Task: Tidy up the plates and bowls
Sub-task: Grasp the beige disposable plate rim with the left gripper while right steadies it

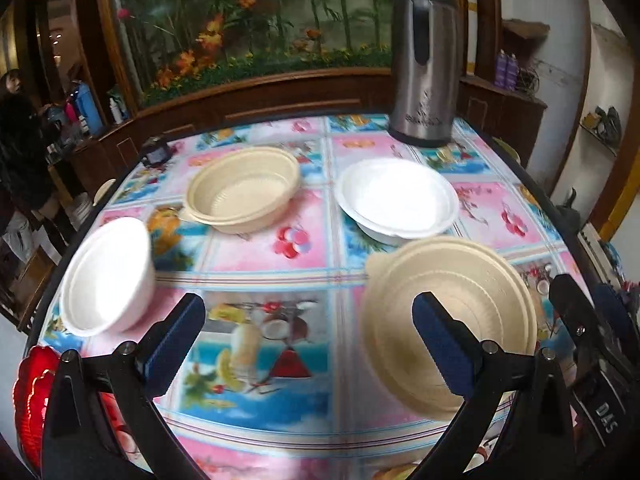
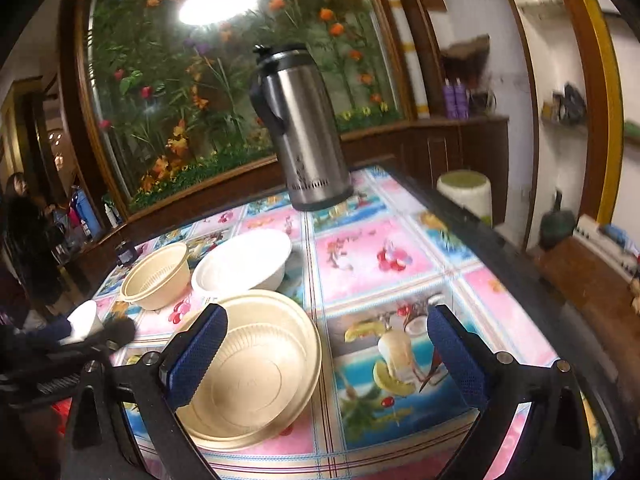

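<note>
Four bowls sit on the patterned tablecloth. A near beige bowl lies at the front right. A white bowl and a second beige bowl stand farther back. A small white bowl is at the left. My left gripper is open and empty above the cloth, its right finger over the near beige bowl. My right gripper is open and empty, its left finger over the same bowl; it also shows at the right edge of the left wrist view.
A steel thermos jug stands at the table's far side. A red object lies at the near left edge. A small dark item sits at the far left corner. A person stands at the far left. A white stool is beyond the right edge.
</note>
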### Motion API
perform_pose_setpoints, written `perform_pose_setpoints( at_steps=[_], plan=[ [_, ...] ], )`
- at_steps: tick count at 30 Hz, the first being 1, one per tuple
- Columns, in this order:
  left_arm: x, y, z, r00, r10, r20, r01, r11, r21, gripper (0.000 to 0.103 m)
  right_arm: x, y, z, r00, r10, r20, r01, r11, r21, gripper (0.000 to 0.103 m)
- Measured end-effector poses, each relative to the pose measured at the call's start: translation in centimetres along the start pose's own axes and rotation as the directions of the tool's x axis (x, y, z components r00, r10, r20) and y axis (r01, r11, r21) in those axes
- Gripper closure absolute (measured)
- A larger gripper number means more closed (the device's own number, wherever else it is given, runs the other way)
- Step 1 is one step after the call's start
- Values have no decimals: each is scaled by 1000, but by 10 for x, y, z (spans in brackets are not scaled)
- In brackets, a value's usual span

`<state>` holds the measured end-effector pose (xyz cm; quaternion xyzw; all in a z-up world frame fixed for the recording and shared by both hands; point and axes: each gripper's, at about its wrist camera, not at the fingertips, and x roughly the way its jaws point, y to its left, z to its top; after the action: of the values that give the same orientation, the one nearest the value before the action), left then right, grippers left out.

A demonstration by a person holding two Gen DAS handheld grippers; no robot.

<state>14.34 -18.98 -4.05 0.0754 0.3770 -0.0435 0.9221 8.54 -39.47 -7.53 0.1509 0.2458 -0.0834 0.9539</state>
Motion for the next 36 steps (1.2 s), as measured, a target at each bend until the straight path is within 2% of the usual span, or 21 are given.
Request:
perform_pose_setpoints(
  at_steps=[5, 7, 8, 11, 15, 21, 22, 23, 27, 33, 36],
  plan=[
    [13, -12, -8, 999, -11, -32, 13, 998, 54, 0, 8, 4, -3, 999, -15, -41, 14, 1000, -17, 3],
    [23, -15, -9, 997, -34, -75, 38, 997, 66, 0, 17, 3, -5, 995, 1, -95, -1, 1000, -2, 4],
    [26, -16, -10, 995, -38, -90, 45, 996, 72, 0, 17, 3, -5, 995, 1, -95, -1, 1000, -2, 6],
    [35, -18, -13, 992, -33, -122, 44, 994, 95, 0, 32, 6, -11, 984, -16, -178, 14, 1000, -15, 7],
    [40, -19, -16, 991, -10, -136, 24, 994, 107, 0, 38, 4, -16, 977, -36, -211, 36, 999, -7, 8],
    [45, -18, -21, 990, 13, -139, 4, 992, 125, 0, 54, -1, -26, 953, -39, -301, 45, 999, 15, 17],
    [47, -18, -21, 990, 14, -143, 5, 992, 128, 0, 58, -1, -28, 945, -41, -324, 48, 999, 14, 21],
    [50, -18, -23, 988, 12, -153, 8, 991, 132, 0, 58, -1, -28, 945, -41, -324, 48, 999, 14, 25],
    [56, -17, -26, 984, 8, -177, 18, 990, 142, 0, 61, 1, -29, 942, -45, -333, 50, 999, 6, 28],
    [61, -12, -27, 978, -34, -208, 59, 992, 115, 0, 59, 1, -29, 943, -35, -330, 43, 999, 17, 43],
    [58, -10, -25, 980, -42, -196, 64, 992, 107, 0, 60, 2, -30, 943, -18, -332, 29, 999, 28, 53]
  ],
)
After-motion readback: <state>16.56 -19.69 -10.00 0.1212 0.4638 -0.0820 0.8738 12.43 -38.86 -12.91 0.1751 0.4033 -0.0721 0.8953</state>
